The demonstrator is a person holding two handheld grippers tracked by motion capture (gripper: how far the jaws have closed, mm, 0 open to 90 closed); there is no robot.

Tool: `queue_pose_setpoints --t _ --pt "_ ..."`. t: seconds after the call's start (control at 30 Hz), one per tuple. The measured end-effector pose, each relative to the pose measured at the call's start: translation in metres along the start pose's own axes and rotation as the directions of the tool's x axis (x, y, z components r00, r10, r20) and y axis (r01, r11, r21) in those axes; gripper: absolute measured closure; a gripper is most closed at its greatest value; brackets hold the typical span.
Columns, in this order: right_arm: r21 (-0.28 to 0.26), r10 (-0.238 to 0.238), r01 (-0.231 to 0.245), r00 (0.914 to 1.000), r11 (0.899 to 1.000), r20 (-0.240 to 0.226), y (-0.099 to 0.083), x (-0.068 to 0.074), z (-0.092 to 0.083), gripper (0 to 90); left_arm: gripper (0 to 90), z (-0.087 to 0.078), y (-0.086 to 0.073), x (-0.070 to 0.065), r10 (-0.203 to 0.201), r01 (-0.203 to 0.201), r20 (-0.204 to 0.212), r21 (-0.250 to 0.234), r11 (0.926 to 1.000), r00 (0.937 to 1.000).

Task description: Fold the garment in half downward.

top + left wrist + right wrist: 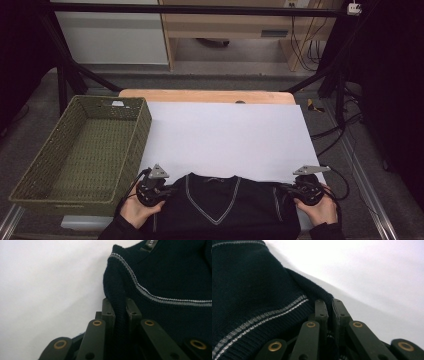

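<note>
Both shoulders of the dark sweater are pinched: the left gripper clamps a knit fold between its jaws; the right gripper nips the opposite shoulder edge, though little cloth shows there; next, probably a level, matched lift toward the basket.

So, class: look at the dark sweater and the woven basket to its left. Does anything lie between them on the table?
Nothing visible does. The sweater, pinched at its shoulders by the left claw and right claw, lies beside the basket, with just bare white sheet around it.
</note>
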State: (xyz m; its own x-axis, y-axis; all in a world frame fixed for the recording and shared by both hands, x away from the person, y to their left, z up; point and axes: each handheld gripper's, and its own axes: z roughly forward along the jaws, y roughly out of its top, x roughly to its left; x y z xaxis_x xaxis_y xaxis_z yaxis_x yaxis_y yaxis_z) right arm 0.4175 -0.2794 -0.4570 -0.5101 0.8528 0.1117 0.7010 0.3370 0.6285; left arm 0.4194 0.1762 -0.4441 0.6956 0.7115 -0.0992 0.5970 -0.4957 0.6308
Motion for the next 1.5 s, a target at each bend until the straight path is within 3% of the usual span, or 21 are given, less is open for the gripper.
queue_pose_setpoints --t 0.57,0.83,1.4,1.5 --pt "-0.073 0.000 0.006 0.9968 0.997 0.080 0.031 -0.011 0.003 85.0 81.3 -0.004 0.035 0.006 0.066 -0.069 -0.085 -0.027 0.9973 0.9942" --pt "-0.091 0.014 -0.005 0.9947 0.996 0.102 0.047 -0.020 0.008 85.0 81.3 0.009 0.051 0.018 0.054 -0.057 -0.111 -0.026 0.9980 0.9924" --pt "-0.106 0.081 -0.065 0.9853 0.992 0.150 0.069 -0.050 0.044 85.1 81.5 0.049 0.085 0.046 -0.008 0.006 -0.150 -0.014 0.9999 0.9887" --pt "-0.106 0.082 -0.065 0.9833 0.992 0.162 0.075 -0.053 0.047 85.3 81.6 0.052 0.092 0.049 0.002 -0.004 -0.163 -0.012 0.9999 0.9866"
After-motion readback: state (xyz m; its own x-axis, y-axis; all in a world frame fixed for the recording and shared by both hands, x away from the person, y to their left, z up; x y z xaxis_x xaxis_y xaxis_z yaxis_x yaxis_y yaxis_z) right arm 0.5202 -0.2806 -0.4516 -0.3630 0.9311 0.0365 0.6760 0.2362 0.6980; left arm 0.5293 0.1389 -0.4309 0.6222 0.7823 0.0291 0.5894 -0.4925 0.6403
